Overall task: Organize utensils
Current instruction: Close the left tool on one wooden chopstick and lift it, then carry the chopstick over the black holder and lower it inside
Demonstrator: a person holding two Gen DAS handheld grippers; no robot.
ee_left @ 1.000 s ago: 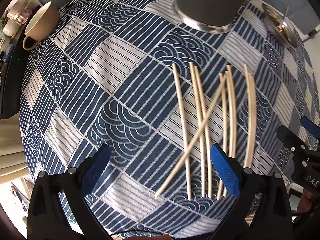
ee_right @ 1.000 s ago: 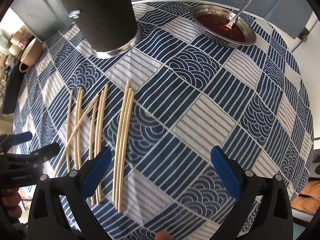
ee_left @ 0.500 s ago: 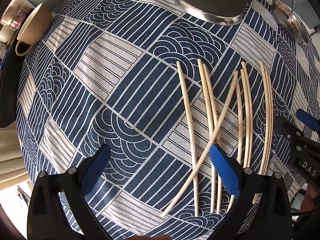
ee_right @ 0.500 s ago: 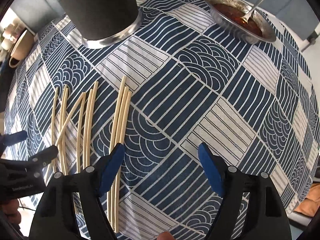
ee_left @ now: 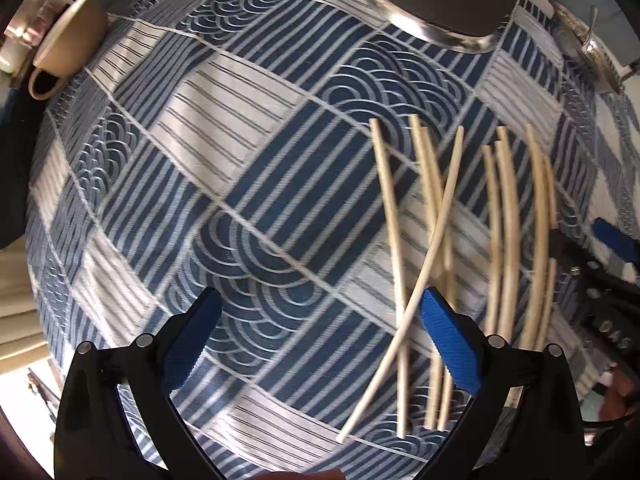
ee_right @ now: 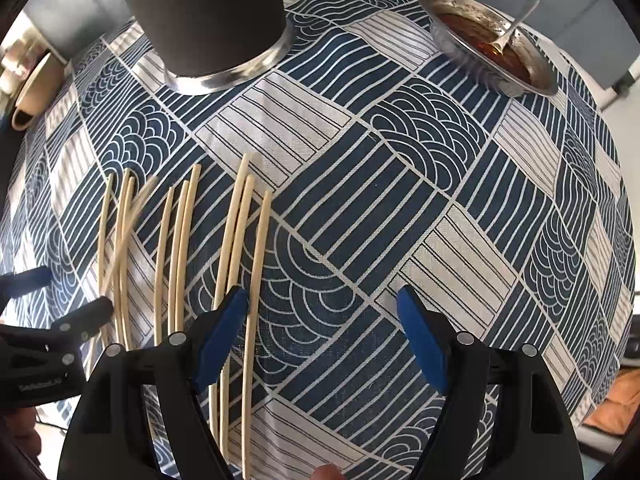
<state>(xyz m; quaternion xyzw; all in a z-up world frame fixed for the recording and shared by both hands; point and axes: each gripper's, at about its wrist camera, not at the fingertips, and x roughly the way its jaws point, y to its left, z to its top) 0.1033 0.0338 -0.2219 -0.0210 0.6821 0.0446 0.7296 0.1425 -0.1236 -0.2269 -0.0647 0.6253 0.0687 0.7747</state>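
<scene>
Right wrist view showed the spread right hand-held gripper (ee_right: 320,336) above light, stiff chopsticks (ee_right: 256,280), best pinched mid-length.

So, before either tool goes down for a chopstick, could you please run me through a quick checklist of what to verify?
1. Right tool open and empty: ok, nothing sits between its pads.
2. Left tool open and empty: ok, only cloth shows in its gap.
3. Rightmost chopstick free to take alone: ok, it lies apart from its neighbours, just inside the right tool's left pad.
4. Left-hand chopsticks untangled: not ok, one crossing chopstick lies slanted over the others.
5. Dark holder upright within view: ok, though its mouth is out of frame.
6. Sauce dish clear of the work: ok, far corner.
</scene>
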